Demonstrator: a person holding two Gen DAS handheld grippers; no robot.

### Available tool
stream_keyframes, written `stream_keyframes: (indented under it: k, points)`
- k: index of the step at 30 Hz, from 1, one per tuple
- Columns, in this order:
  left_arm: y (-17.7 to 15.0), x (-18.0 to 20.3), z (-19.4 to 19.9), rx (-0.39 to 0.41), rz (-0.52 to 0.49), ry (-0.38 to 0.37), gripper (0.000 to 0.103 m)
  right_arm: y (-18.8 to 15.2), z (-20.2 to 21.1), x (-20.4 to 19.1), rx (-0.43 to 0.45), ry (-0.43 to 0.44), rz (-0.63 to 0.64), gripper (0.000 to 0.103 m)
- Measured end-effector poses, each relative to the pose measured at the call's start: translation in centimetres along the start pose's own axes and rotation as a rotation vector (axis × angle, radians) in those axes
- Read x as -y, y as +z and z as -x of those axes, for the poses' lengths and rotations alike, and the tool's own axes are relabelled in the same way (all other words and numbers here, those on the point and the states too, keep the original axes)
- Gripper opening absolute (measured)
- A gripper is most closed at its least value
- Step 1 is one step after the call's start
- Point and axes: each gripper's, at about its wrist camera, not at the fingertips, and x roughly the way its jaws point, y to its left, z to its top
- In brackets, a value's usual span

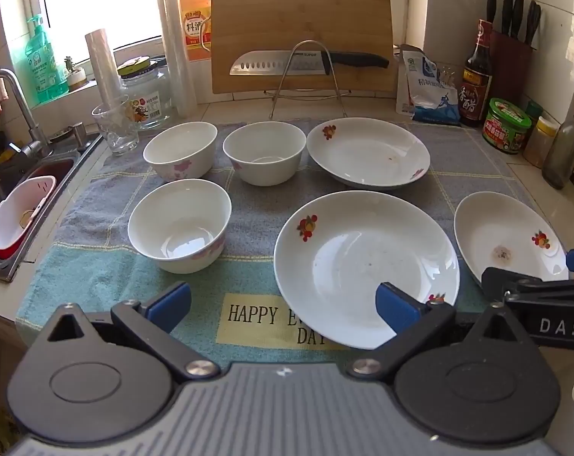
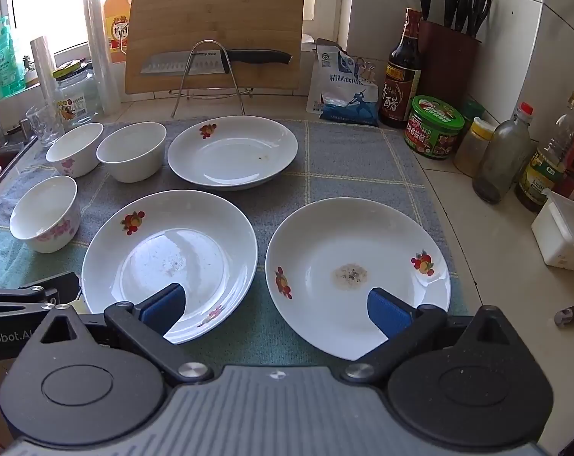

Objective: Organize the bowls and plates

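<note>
Grey towel (image 2: 344, 159); three plates, three bowls; both tools agape

bare towel (image 2: 348, 159) right of far plate (image 2: 232, 152) — bottles (image 2: 503, 155) beyond

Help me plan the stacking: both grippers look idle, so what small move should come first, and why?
Probably lower the open right gripper onto the near rim of the right plate: it sits closest beneath those fingers, and the left gripper holds nothing either.
</note>
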Motion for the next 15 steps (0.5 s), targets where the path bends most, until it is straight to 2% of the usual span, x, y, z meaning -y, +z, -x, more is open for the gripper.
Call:
stream_keyframes:
  k: [15]
  points:
    - [0.03,-0.23,0.33,-0.007,0.010,-0.004,0.102,0.62,0.34,-0.06,0.008,-0.001,0.006,0.103]
